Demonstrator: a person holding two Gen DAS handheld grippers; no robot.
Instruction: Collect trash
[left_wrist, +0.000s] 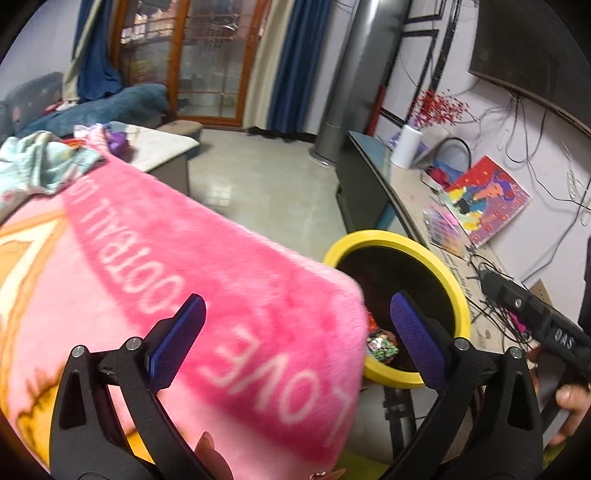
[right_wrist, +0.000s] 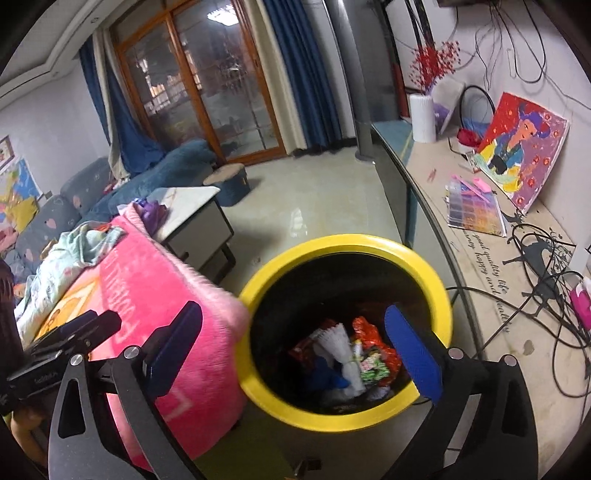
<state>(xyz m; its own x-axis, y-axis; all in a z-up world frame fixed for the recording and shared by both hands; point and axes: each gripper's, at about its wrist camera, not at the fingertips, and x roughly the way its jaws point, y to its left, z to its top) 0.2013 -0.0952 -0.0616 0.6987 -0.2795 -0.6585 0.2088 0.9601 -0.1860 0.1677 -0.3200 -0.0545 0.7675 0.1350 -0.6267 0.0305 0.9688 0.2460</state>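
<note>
Both grippers, left gripper and right gripper, stand spread wide with nothing between their blue pads. Just below the right one, one yellow-rimmed bin holds the trash: crumpled red, white, green and blue wrappers, too jumbled to count. The left wrist view shows only a sliver of it, since one pink blanket hides it.

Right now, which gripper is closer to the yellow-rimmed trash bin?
Right. The right gripper hangs open directly over the bin's mouth; the left gripper sits off to the side, mostly over the pink blanket.
</note>
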